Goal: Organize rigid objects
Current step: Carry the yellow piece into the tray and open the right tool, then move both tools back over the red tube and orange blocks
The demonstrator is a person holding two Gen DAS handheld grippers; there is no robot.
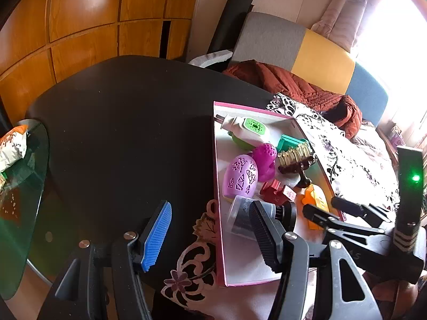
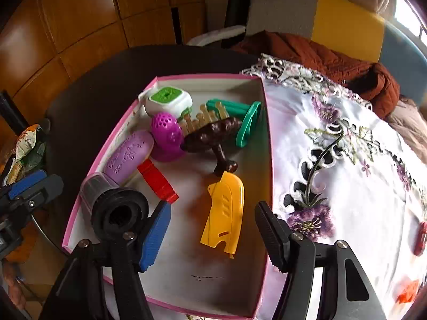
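Observation:
A pink-rimmed box (image 2: 267, 160) holds several rigid things: a yellow plastic shell (image 2: 225, 213), a red block (image 2: 157, 181), a lilac oval case (image 2: 128, 157), a magenta perforated piece (image 2: 166, 133), a brown stand (image 2: 213, 138), a green comb-like piece (image 2: 248, 122), a white-and-green plug-in device (image 2: 168, 101) and a grey-black cylinder (image 2: 114, 208). My right gripper (image 2: 212, 213) hangs open over the box; the yellow shell lies loose between its fingers, untouched. My left gripper (image 1: 210, 208) is open and holds nothing, straddling the box's left wall (image 1: 216, 160). The right gripper (image 1: 321, 208) also shows there, over the yellow shell (image 1: 315, 200).
The box sits on a black table (image 1: 120, 133) beside a white embroidered cloth (image 2: 347, 173). A red thing (image 2: 420, 237) and an orange thing (image 2: 408, 290) lie on the cloth's right edge. A snack bag (image 1: 13, 146) lies on a glass side table. A sofa with a rust quilt (image 1: 293, 85) stands behind.

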